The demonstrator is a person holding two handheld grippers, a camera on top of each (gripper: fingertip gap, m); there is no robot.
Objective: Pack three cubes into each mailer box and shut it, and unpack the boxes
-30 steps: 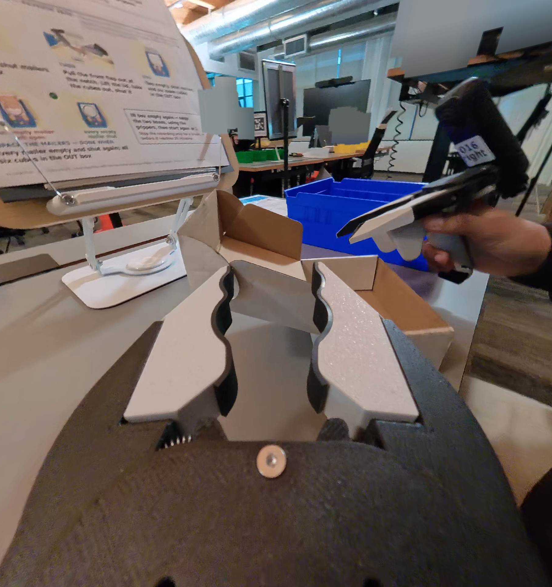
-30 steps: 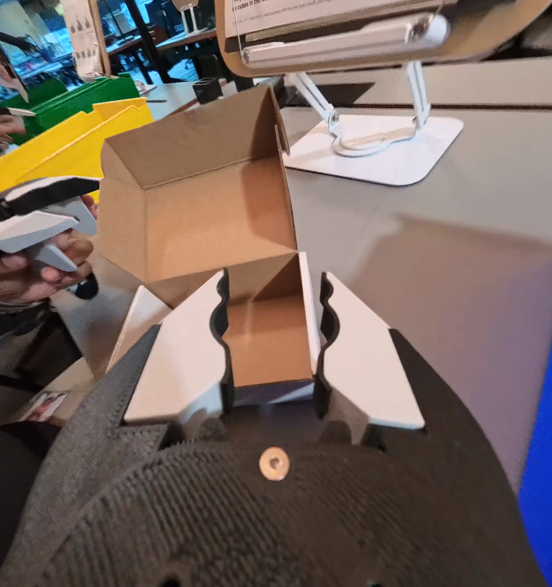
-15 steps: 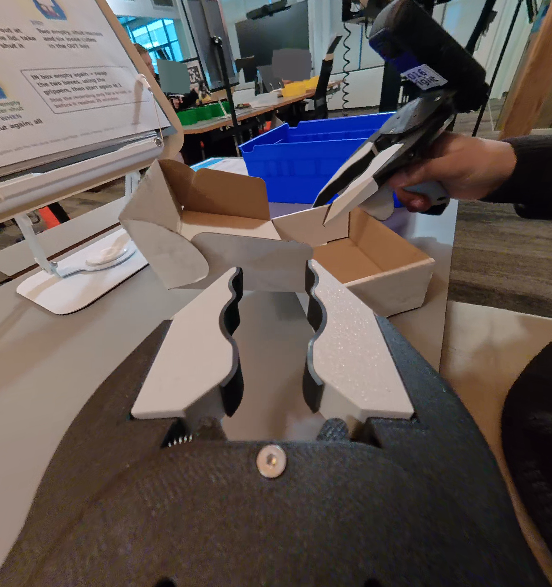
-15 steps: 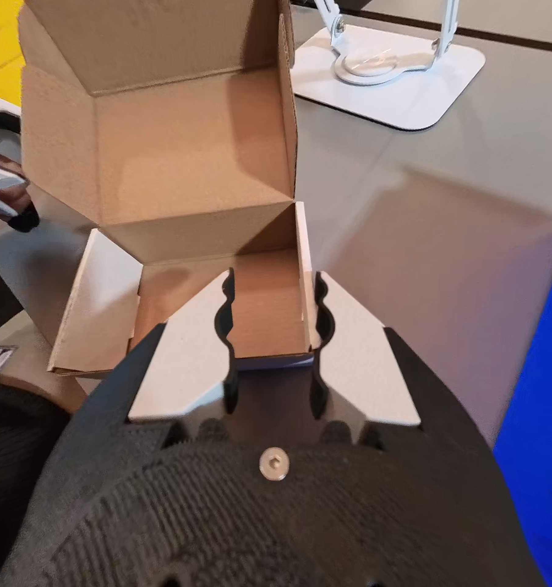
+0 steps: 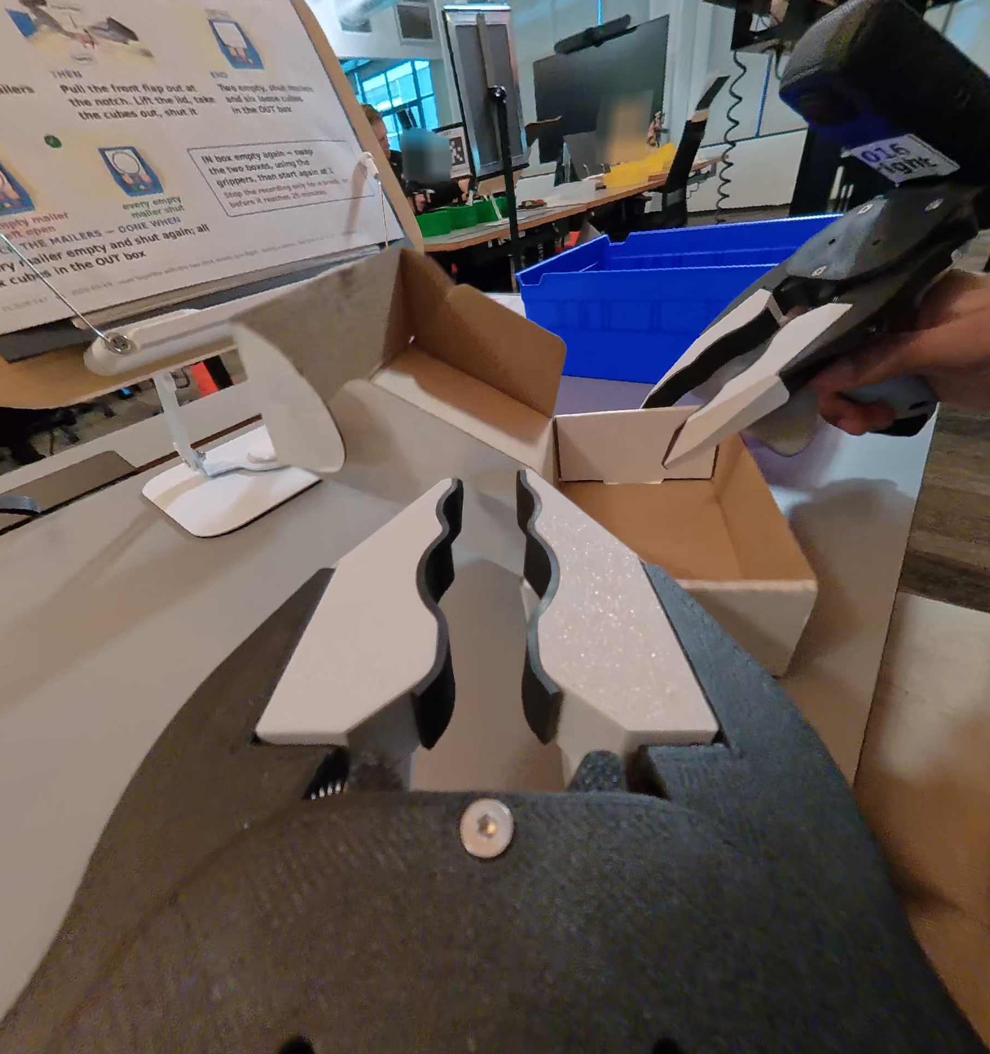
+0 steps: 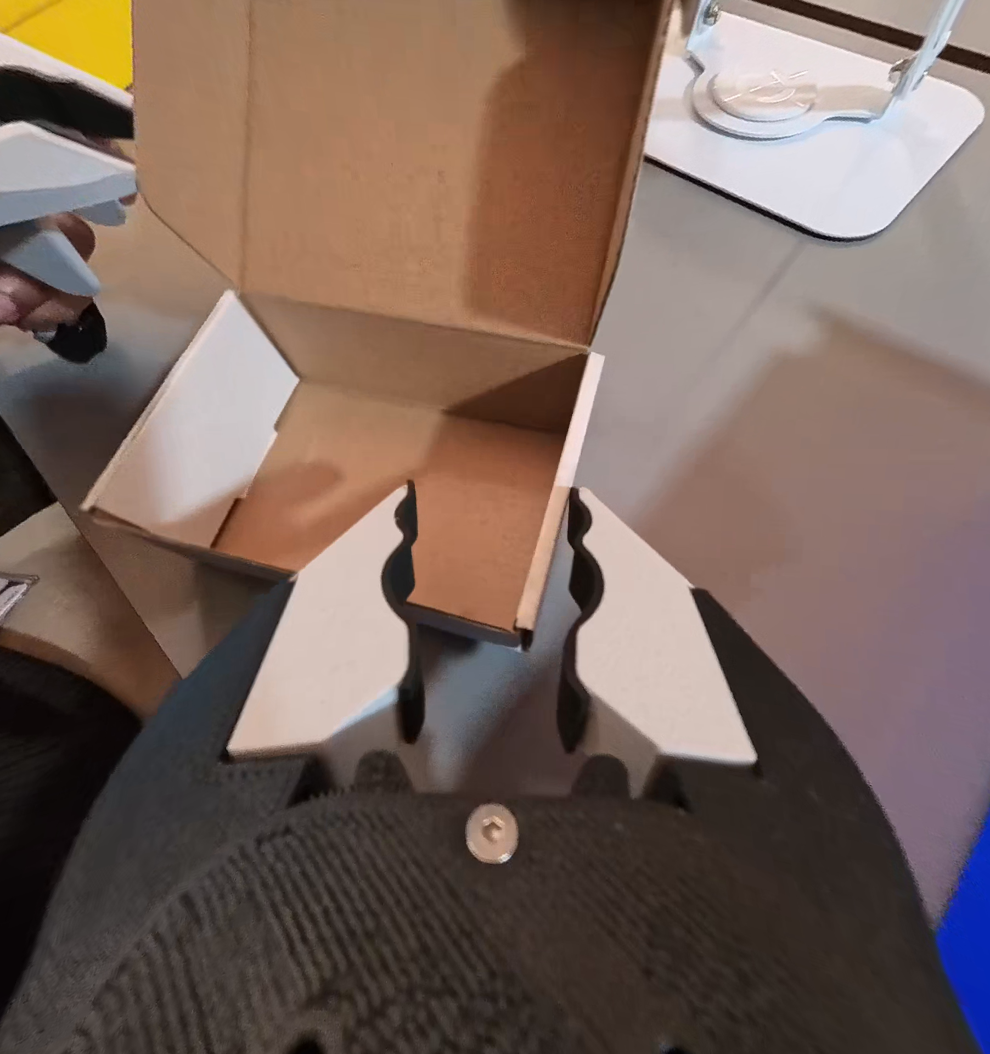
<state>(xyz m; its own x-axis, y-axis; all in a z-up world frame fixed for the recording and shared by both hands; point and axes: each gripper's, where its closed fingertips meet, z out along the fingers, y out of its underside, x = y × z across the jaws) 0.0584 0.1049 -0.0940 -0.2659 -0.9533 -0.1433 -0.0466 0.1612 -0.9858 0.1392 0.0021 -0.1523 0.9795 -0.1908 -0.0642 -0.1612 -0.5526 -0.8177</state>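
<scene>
Grey table [image 5: 82,599], open-plan workshop behind. Empty brown-and-white cardboard mailer box [image 6: 333,456] open near table edge, closer than half a second ago. Right gripper [image 6: 490,564] lowered astride side wall, jaws apart; left gripper [image 5: 487,542] narrowed, gap remaining, empty. Probably steadying before packing.

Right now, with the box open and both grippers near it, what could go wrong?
1. The right gripper straddles the side wall of the box; closing might crush the wall or drag the light, empty box.
2. The lid stands open near the left gripper; a bump could fold it shut.
</scene>
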